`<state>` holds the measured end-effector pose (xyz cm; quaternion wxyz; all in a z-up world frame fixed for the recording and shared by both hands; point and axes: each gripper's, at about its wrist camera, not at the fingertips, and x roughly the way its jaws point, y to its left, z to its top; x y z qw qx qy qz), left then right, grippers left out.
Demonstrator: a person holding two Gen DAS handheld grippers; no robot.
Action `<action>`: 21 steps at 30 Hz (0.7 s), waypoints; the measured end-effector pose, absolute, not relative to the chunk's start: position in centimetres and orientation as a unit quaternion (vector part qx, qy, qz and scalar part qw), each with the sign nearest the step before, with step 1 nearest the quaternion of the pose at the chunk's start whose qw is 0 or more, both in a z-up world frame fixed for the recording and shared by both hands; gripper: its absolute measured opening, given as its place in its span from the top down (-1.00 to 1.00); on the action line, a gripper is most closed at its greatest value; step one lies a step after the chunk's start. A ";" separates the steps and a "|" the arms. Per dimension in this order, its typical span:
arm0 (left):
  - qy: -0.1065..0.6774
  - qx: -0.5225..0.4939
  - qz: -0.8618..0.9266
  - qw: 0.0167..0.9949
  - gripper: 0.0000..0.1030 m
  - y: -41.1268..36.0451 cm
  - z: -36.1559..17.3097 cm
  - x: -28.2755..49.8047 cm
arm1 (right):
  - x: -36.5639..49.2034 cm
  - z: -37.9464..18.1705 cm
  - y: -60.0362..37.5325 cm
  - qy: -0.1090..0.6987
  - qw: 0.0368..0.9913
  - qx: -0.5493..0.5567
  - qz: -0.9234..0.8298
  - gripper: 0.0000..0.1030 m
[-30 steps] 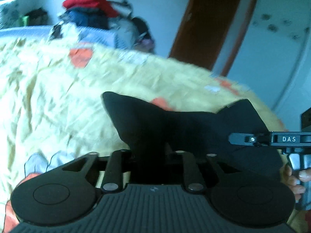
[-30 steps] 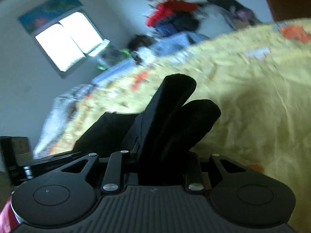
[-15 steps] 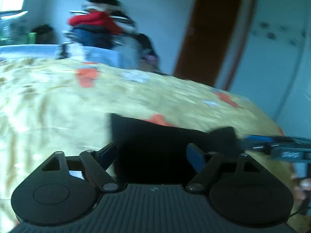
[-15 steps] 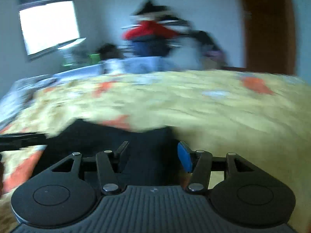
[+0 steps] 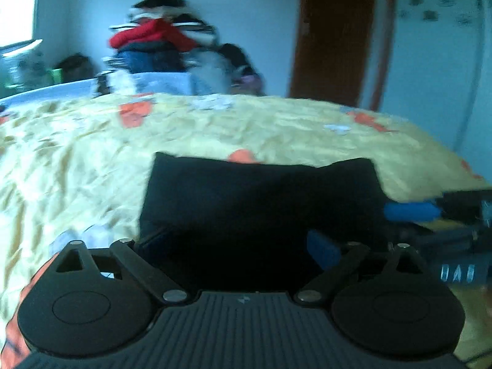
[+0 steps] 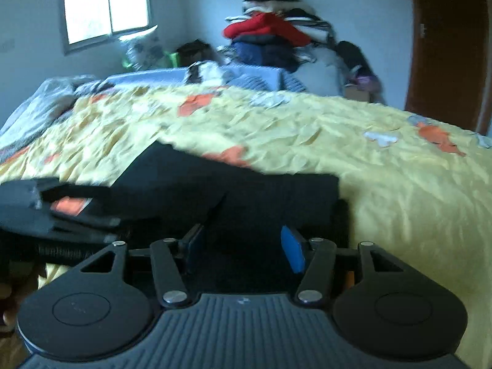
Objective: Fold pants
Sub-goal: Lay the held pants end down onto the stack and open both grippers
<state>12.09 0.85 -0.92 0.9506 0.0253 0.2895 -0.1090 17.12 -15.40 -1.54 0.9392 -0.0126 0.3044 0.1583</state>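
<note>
Both tongs, the left tongs (image 5: 236, 243) and the right tongs (image 6: 243, 246), have let go and stand apart; the pants (image 5: 261, 196) lie flat on the bed (image 5: 92, 160) just ahead. Soft, light cloth: take a folded edge.

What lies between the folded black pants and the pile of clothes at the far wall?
Only the rumpled yellow bedspread with orange patches lies between the black pants and the clothes pile; the right wrist view shows it.
</note>
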 end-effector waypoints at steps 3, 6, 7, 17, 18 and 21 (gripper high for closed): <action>0.311 0.050 -0.095 0.944 -0.89 0.2 -1.5 12.4 | 17.6 -2.7 -15.0 0.311 0.940 -0.015 0.141 -0.14; 0.302 0.061 -0.087 0.947 -0.90 0.1 -0.9 11.3 | 16.4 -1.5 -15.3 0.308 0.943 -0.002 0.127 -0.15; 0.304 0.060 -0.084 0.947 -0.90 0.2 -0.9 11.1 | 15.8 -1.2 -15.4 0.301 0.945 0.003 0.128 -0.15; 0.317 0.037 -0.045 0.947 -0.97 1.2 -1.6 8.6 | 14.2 -2.8 -14.0 0.304 0.945 -0.017 0.121 -0.19; 0.315 0.035 -0.042 0.948 -0.99 1.3 -1.7 8.5 | 14.1 -2.9 -13.8 0.302 0.946 -0.019 0.119 -0.20; 0.308 0.031 -0.029 0.951 -1.00 1.6 -2.0 8.0 | 13.8 -3.2 -13.5 0.295 0.948 -0.027 0.113 -0.21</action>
